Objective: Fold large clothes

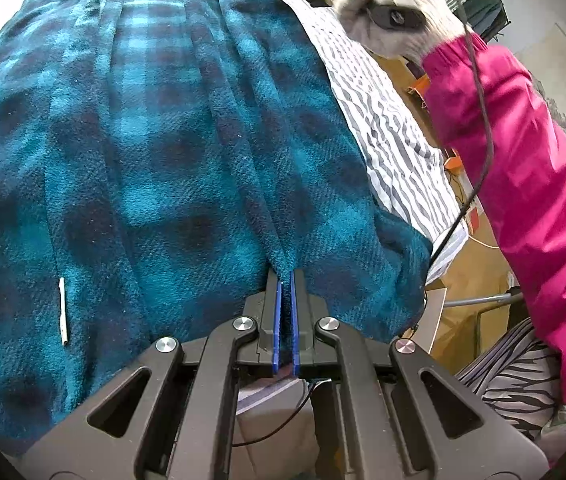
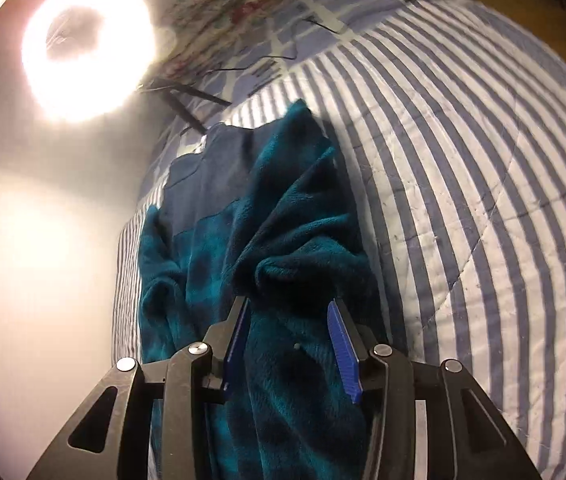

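A large teal and dark blue plaid fleece garment (image 1: 143, 140) lies spread over a striped bedspread (image 1: 383, 120). My left gripper (image 1: 285, 280) is shut on a raised ridge of its fabric near the front edge. In the right wrist view the same garment (image 2: 243, 220) lies bunched in a long strip on the bedspread (image 2: 463, 200). My right gripper (image 2: 289, 308) stands open over it, its blue pads well apart. A hump of fleece lies between the fingertips, and I see no pad pressing on it.
A person's gloved hand (image 1: 387, 4) and pink sleeve (image 1: 523, 160) reach over the bed's right side, with a black cable (image 1: 479, 160) hanging along the arm. A small white stick (image 1: 62, 311) lies on the fleece. A bright lamp glare (image 2: 87, 46) fills the upper left.
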`<act>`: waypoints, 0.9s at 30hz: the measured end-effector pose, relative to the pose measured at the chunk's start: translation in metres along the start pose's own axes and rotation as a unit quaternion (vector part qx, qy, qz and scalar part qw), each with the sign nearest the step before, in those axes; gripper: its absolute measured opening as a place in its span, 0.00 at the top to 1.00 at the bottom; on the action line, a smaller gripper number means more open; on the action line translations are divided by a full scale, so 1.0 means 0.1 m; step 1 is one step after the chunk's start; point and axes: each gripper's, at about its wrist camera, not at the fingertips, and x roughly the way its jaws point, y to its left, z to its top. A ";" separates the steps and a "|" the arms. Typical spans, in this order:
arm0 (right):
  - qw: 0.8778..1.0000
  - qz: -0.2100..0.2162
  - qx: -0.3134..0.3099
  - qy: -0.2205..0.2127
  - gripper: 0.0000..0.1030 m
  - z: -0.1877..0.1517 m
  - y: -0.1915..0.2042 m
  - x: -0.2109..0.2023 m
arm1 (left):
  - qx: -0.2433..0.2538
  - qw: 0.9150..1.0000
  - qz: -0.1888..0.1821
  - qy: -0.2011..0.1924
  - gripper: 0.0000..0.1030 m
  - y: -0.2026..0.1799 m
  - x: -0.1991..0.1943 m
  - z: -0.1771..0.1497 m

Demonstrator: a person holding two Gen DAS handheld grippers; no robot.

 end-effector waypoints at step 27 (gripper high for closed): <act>0.984 -0.147 -0.101 -0.023 0.70 0.27 -0.16 -0.27 | -0.001 1.000 -0.001 0.002 0.99 0.04 0.05 0.07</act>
